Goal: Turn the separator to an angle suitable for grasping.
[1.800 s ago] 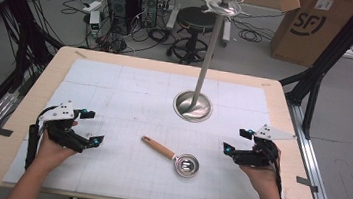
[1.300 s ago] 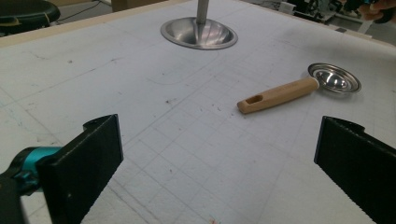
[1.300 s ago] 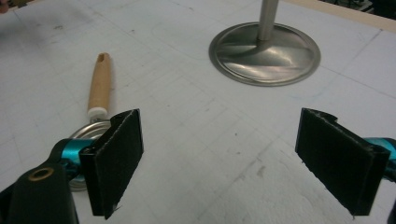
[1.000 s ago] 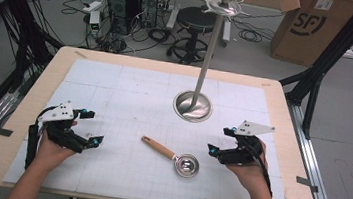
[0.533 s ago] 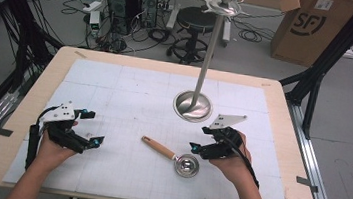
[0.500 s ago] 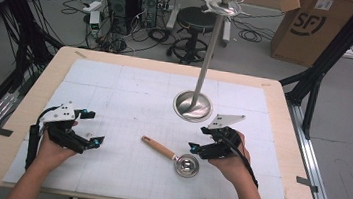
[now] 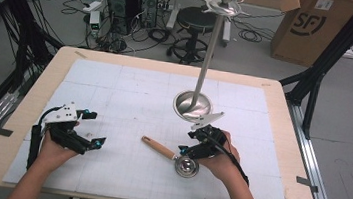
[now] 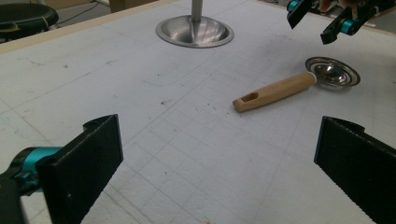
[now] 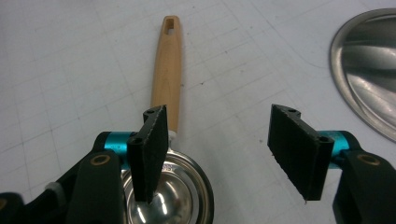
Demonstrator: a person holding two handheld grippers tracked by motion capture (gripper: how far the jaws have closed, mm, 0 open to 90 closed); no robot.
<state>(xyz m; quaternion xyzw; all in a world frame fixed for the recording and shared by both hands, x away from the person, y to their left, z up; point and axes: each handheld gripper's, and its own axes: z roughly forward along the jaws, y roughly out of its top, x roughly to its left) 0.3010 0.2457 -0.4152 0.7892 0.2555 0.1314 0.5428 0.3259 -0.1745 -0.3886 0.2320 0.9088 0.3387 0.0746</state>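
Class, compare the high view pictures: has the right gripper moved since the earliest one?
Yes. The right gripper has moved leftward, away from the table's right edge, and is now above the spoon, just below the stand's round base.

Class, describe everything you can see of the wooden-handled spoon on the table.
The measuring spoon has a round, shiny steel bowl and a pale wooden handle with a slotted hole at its free end. It lies flat on the white gridded mat, bowl upward, handle pointing toward the left claw. The right claw, open, hovers just over the bowl-handle joint; whether it touches is unclear.
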